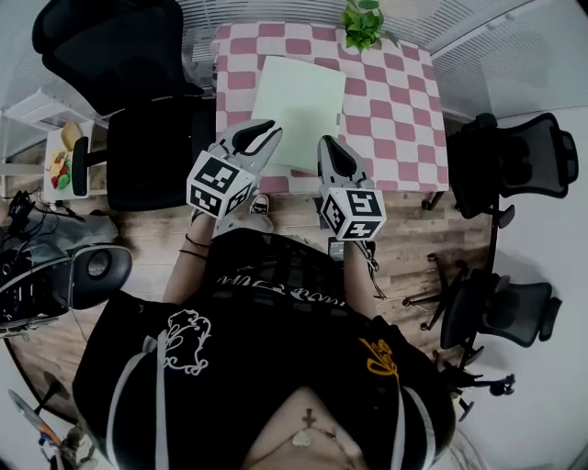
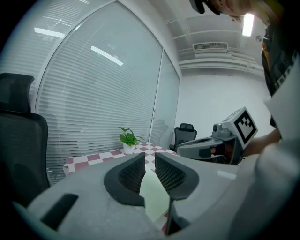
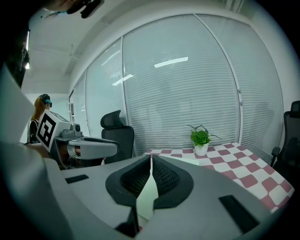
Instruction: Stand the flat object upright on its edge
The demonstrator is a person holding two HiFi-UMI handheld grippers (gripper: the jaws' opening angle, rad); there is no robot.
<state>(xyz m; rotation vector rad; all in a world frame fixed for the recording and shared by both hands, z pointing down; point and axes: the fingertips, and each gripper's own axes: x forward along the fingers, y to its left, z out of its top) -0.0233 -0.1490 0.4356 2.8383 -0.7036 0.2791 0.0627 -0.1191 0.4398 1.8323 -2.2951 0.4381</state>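
A pale green flat sheet [image 1: 299, 99] lies flat on the pink-and-white checkered table [image 1: 395, 110]. My left gripper [image 1: 268, 134] hovers at the sheet's near left edge, and my right gripper [image 1: 329, 143] is at its near right corner. Both are shut and hold nothing. In the left gripper view the jaws of the left gripper [image 2: 149, 161] are together, with the sheet [image 2: 155, 194] showing beyond them and the right gripper [image 2: 206, 146] alongside. In the right gripper view the right gripper [image 3: 150, 163] is shut too, the sheet [image 3: 147, 197] lies past its tips, and the left gripper [image 3: 93, 149] is at the left.
A small potted plant [image 1: 362, 24] stands at the table's far edge. A black office chair [image 1: 147, 147] is against the table's left side, and more chairs [image 1: 514, 161] stand to the right. Window blinds [image 3: 187, 93] run behind the table.
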